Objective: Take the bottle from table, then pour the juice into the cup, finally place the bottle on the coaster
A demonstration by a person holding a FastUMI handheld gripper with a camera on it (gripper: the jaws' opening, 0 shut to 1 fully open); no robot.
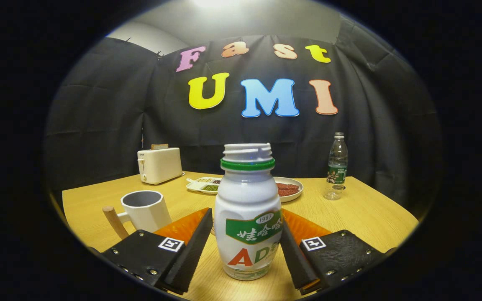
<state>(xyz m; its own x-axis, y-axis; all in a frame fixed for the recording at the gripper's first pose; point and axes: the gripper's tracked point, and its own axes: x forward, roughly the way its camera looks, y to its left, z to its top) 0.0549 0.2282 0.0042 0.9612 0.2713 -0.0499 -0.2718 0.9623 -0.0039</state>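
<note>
I have the bottle [247, 213] standing upright on the wooden surface [370, 217], uncapped, right between my fingers [191, 246]. The right pad looks to touch its side; the left shows a thin gap, so I can't tell whether they are clamped. The white cup [144, 210] with a wooden handle sits just beyond the left finger. Farther back are a toaster [159, 164], a plate [290, 189] and a clear water bottle [337, 167].

From my station I log: a cream toaster [160, 165] with a slice in its slot; a divided dish [204, 184] of beans; a plate [289, 189] of red food; a clear water bottle [337, 166]; the wooden table [375, 217].
</note>
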